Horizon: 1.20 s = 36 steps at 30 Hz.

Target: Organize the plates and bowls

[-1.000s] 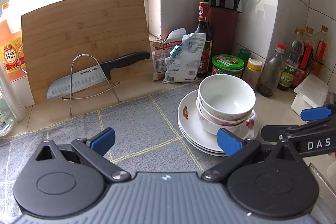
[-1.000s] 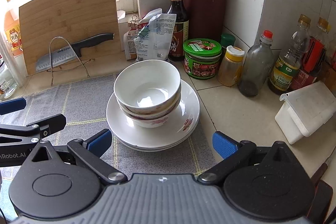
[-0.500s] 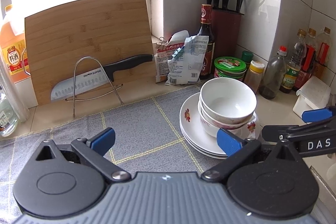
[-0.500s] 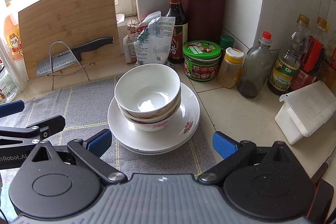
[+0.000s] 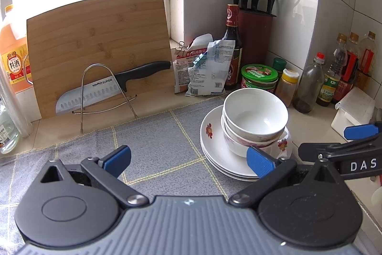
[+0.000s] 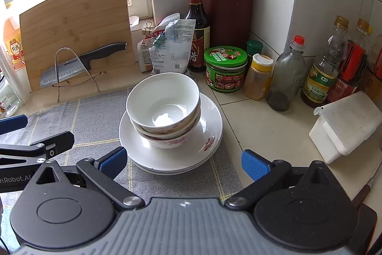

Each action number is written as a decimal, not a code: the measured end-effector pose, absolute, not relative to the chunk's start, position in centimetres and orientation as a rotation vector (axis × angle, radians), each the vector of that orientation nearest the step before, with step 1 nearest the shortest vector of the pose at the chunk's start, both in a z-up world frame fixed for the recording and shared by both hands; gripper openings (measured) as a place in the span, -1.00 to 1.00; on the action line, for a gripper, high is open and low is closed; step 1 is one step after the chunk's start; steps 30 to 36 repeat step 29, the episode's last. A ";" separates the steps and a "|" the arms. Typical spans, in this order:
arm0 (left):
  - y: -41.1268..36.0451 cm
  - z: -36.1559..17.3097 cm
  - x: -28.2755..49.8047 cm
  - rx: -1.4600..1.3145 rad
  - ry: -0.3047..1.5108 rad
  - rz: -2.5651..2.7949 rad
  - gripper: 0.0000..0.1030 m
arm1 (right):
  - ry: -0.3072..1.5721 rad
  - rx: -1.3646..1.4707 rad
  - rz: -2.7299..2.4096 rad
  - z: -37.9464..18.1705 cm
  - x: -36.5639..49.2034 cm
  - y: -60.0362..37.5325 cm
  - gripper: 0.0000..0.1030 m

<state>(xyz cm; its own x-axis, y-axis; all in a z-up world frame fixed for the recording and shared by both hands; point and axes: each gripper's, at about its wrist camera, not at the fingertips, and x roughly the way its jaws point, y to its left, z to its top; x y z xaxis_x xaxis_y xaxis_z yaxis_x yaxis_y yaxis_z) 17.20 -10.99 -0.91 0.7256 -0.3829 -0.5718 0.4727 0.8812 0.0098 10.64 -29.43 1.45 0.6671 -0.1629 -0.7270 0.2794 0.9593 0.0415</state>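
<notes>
Since the earlier frames both views are pulled back and raised a little: the bowls (image 6: 163,109) and plates (image 6: 207,133) are seen slightly farther off, and more of the wall tiles is shown. The crockery itself is unmoved.

The left gripper (image 5: 188,157) is held with its jaws spread wide and empty over the grey mat (image 5: 152,140); the right gripper (image 6: 183,160) is likewise held wide open and empty, with the plate stack framed between its blue pads. Neither is touching anything.

Three glossy white bowls are nested on a stack of white, flower-printed plates, set at the right edge of the mat, with the plate rims overhanging onto the pale tiled bench (image 6: 262,126). Open mat is left to the left of the stack. To the right, bare bench is bounded by a white plastic box (image 6: 346,123). Behind the stack, the room is closed off by a green-lidded jar (image 6: 225,68), a yellow-capped spice jar (image 6: 259,75), bottles and crumpled packets (image 6: 169,44). A bamboo board (image 5: 100,44) is leaned upright at the back left, with a knife (image 5: 109,87) rested on a wire stand (image 5: 95,92) before it.
</notes>
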 end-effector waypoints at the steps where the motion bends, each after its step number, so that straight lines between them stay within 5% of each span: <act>1: -11.0 -0.9 17.2 0.159 0.594 -0.474 0.99 | 0.803 0.154 -0.251 1.5 10.6 -29.5 1.00; 36: -11.2 -1.0 17.1 0.158 0.599 -0.480 0.99 | 0.805 0.146 -0.261 1.6 10.3 -29.7 1.00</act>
